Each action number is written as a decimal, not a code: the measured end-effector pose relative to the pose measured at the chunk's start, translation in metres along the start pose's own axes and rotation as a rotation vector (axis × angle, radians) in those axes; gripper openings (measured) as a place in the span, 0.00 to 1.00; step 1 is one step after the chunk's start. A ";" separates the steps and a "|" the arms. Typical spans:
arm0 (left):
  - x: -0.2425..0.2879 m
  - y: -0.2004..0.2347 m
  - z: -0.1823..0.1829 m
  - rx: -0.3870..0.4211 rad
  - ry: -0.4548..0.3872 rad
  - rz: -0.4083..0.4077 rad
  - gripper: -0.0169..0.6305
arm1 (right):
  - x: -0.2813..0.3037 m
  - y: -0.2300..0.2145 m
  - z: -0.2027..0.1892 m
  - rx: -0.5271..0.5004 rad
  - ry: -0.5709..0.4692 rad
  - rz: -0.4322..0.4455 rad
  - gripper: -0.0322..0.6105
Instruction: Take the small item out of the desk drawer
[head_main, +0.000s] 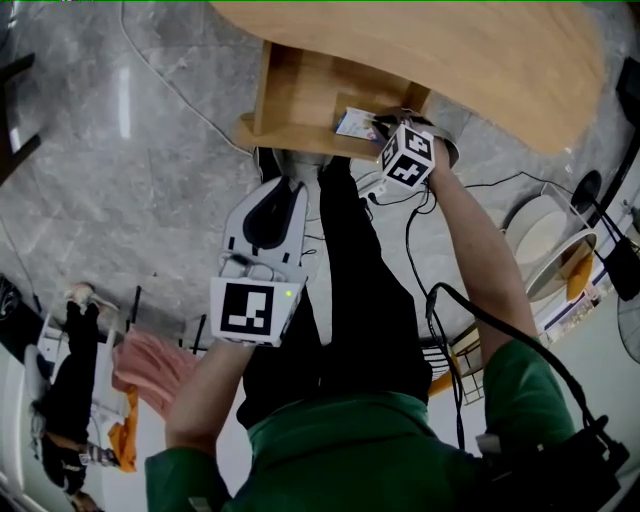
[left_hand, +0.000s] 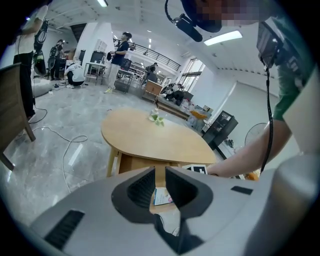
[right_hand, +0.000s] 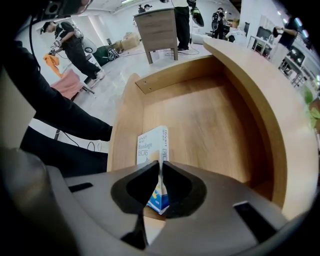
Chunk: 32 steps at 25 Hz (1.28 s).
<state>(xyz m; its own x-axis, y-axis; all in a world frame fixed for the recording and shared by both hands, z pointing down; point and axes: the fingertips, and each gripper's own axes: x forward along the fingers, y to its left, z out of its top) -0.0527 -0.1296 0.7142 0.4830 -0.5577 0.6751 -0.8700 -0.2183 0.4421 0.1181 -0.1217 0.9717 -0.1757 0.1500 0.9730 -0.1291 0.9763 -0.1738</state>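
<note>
Head view looks steeply down on the drawer (head_main: 300, 95), shared with both gripper views, right nearest.

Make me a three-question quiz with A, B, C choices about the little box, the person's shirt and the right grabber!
1. Where is the small box?
A. on the floor
B. in the open drawer
C. on top of the desk

2. What colour is the person's shirt?
A. red
B. yellow
C. green

3. What is the right gripper doing?
A. pinching the small box
B. hanging open and empty
C. holding a cable

Answers:
1 B, the right gripper view shows the box inside the drawer's wooden walls.
2 C, the head view shows green sleeves and chest.
3 A, its jaws are closed on the box's thin edge.
</note>
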 end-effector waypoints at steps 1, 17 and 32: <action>0.000 -0.002 0.003 0.002 -0.003 -0.002 0.14 | -0.003 -0.001 -0.001 0.014 -0.006 -0.010 0.13; -0.019 -0.024 0.058 0.081 -0.069 -0.014 0.14 | -0.082 -0.024 0.012 0.436 -0.222 -0.055 0.12; -0.025 -0.037 0.076 0.092 -0.071 0.006 0.14 | -0.178 -0.116 0.048 0.827 -0.623 0.009 0.12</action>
<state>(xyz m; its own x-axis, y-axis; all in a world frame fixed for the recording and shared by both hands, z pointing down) -0.0401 -0.1683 0.6360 0.4728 -0.6134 0.6326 -0.8796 -0.2859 0.3801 0.1172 -0.2697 0.8112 -0.6236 -0.1808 0.7606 -0.7141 0.5277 -0.4600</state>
